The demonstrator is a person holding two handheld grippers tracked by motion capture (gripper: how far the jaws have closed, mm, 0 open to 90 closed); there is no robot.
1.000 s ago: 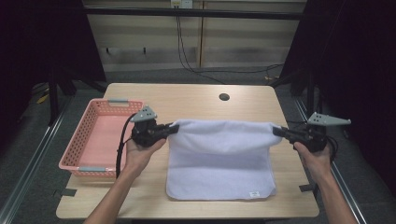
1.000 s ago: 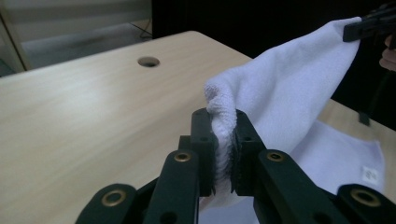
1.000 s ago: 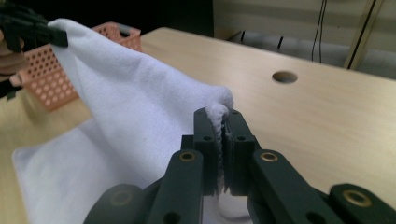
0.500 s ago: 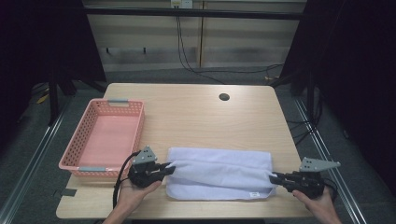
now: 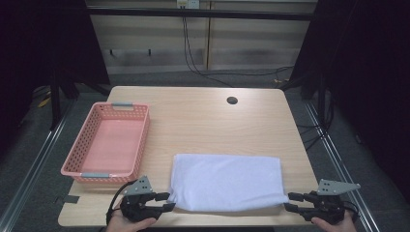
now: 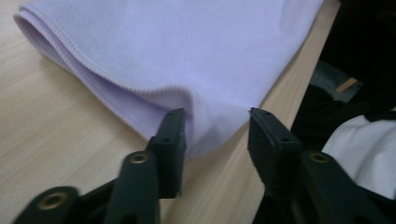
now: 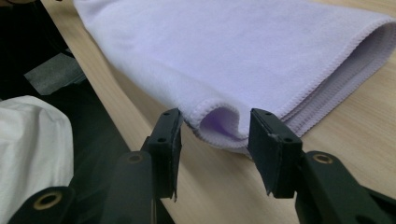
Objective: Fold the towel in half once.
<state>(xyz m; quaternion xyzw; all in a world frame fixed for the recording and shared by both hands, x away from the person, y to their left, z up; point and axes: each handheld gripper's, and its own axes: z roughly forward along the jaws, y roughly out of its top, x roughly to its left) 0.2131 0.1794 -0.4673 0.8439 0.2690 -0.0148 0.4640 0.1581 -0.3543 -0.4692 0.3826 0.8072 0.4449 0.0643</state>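
A pale lavender towel (image 5: pixel 226 181) lies folded in half near the table's front edge. My left gripper (image 5: pixel 167 200) sits at its near left corner and my right gripper (image 5: pixel 290 202) at its near right corner. Both pairs of jaws have just been opening. In the left gripper view the towel's corner (image 6: pixel 187 56) lies loose between the parted jaws of the left gripper (image 6: pixel 215 135). In the right gripper view the towel (image 7: pixel 233 51) shows a curled corner between the jaws of the right gripper (image 7: pixel 215 135), with gaps at the pads.
A pink plastic basket (image 5: pixel 143 141) stands on the left side of the wooden table (image 5: pixel 208 125). A round cable hole (image 5: pixel 232 100) sits near the far edge. The front edge runs just under both grippers, with dark floor beyond.
Both grippers carried the towel's far edge toward the front and down, folding it in half. Their jaws, shut on the corners before, now stand apart and the towel rests on the table.
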